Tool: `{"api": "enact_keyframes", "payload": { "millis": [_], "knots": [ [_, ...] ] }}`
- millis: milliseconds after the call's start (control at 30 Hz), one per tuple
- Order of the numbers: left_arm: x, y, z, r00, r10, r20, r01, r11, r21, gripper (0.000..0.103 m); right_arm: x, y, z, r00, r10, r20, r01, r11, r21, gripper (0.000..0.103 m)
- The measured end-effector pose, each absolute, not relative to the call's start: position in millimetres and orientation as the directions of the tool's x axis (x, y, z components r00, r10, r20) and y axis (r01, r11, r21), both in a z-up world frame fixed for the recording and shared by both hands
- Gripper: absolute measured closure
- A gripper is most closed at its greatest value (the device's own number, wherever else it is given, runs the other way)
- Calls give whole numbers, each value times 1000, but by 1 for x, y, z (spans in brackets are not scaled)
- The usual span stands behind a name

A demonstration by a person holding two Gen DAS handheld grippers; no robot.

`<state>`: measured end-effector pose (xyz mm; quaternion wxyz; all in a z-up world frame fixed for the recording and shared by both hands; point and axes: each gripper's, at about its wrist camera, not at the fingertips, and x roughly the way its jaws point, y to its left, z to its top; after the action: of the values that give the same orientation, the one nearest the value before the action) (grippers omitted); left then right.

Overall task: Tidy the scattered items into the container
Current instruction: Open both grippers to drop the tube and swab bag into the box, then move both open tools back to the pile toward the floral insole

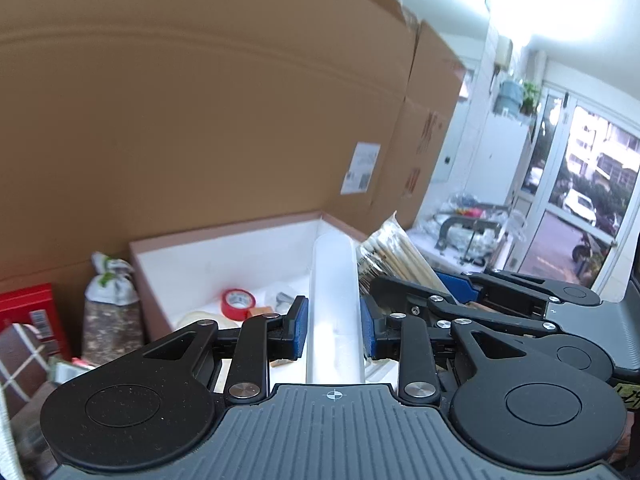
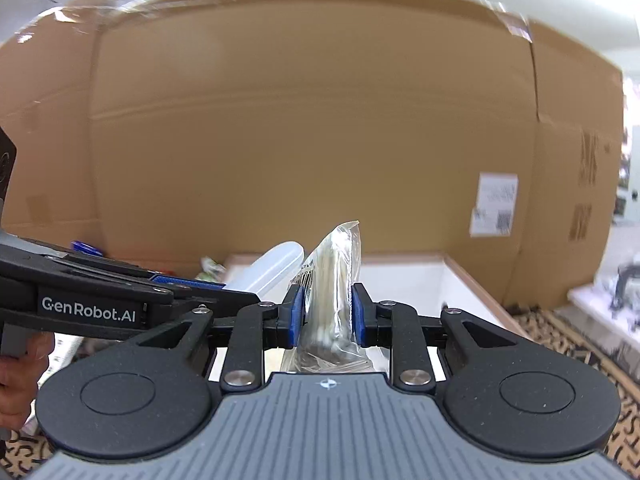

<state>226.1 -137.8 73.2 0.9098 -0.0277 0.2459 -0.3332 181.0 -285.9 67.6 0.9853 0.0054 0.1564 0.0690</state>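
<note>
My left gripper (image 1: pixel 334 326) is shut on a long white translucent plastic tube (image 1: pixel 334 296), held above the open white-lined box (image 1: pixel 224 252). My right gripper (image 2: pixel 328 312) is shut on a clear plastic bag of wooden sticks (image 2: pixel 332 280), also held over the box (image 2: pixel 452 276). In the left wrist view the bag of sticks (image 1: pixel 394 256) and the right gripper (image 1: pixel 500 296) sit just right of the tube. In the right wrist view the tube (image 2: pixel 276 266) and the left gripper (image 2: pixel 120 300) are to the left. Inside the box lie a red tape roll (image 1: pixel 238 304) and small items.
A large cardboard carton (image 1: pixel 200 120) stands right behind the box. Left of the box are a tied sack (image 1: pixel 110 308), a red packet (image 1: pixel 32 312) and a brown checked item (image 1: pixel 20 360). A patterned cloth (image 2: pixel 568 336) covers the surface. A clamp (image 1: pixel 460 236) sits at right.
</note>
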Motion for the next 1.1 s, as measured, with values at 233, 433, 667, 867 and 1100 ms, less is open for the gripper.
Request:
{"api": "enact_keyframes", "payload": {
  "millis": [233,433,667,867,1100],
  "knots": [
    [258,-149,39,627,-582,-519,556,800,-226,56,212,-304,34,908,145,-393,-107,987,116,71],
    [264,-126,35,680,-568,-465,497,822,-278,0,209,-329,27,936,80,-343,-21,985,173,25],
    [249,-114,39,691,-580,-432,505,815,-286,0,185,-324,26,955,71,-288,-21,984,174,10],
    [231,-98,37,696,-554,-456,469,833,-295,0,167,-304,26,976,35,-216,-18,997,77,2],
    [199,-55,32,749,-505,-429,402,861,-313,0,146,-288,28,979,48,-200,-37,998,59,1]
  ]
}}
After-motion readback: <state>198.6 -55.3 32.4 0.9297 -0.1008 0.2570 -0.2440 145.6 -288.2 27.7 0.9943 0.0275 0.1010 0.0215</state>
